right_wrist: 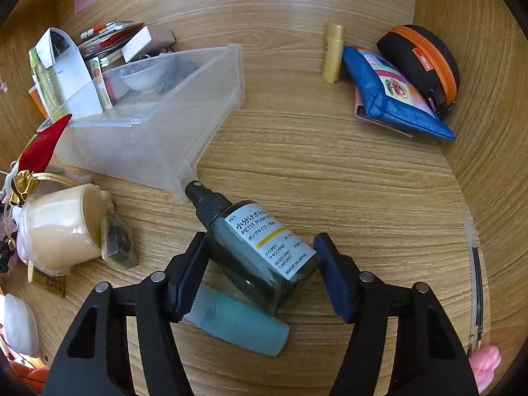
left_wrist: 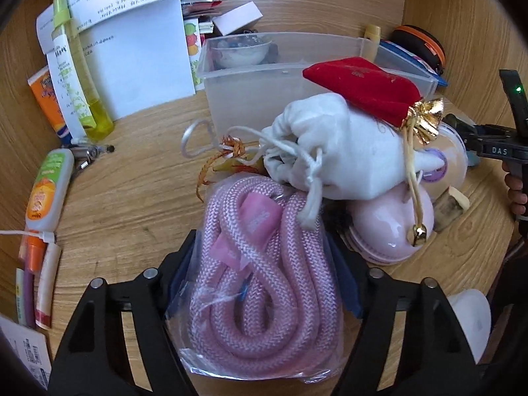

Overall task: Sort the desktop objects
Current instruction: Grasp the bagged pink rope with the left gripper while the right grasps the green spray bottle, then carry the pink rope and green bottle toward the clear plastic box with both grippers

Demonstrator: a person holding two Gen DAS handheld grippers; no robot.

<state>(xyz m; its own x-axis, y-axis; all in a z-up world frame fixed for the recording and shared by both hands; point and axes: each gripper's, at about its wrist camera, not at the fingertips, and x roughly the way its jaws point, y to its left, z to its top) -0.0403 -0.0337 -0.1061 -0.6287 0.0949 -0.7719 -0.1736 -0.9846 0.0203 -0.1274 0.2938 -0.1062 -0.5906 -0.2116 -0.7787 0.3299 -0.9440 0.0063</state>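
My left gripper (left_wrist: 264, 283) is shut on a clear bag of coiled pink rope (left_wrist: 260, 280), held just in front of a pile: a white drawstring pouch (left_wrist: 343, 151), a red velvet pouch (left_wrist: 366, 89) and a pink round case (left_wrist: 389, 227). A clear plastic bin (left_wrist: 264, 76) stands behind the pile; it also shows in the right wrist view (right_wrist: 158, 125). My right gripper (right_wrist: 260, 274) is open around a small dark pump bottle (right_wrist: 260, 250) with a white label, lying on the desk. The left pad touches it; the right pad stands just clear. A teal tube (right_wrist: 241, 326) lies under it.
Papers (left_wrist: 132, 49), a yellow-green bottle (left_wrist: 79, 76) and tubes (left_wrist: 49, 191) lie on the left of the wooden desk (right_wrist: 330, 171). A blue pouch (right_wrist: 396, 99), an orange-zip case (right_wrist: 425, 62) and a yellow tube (right_wrist: 333, 52) lie far right. A cream jar (right_wrist: 62, 227) lies left.
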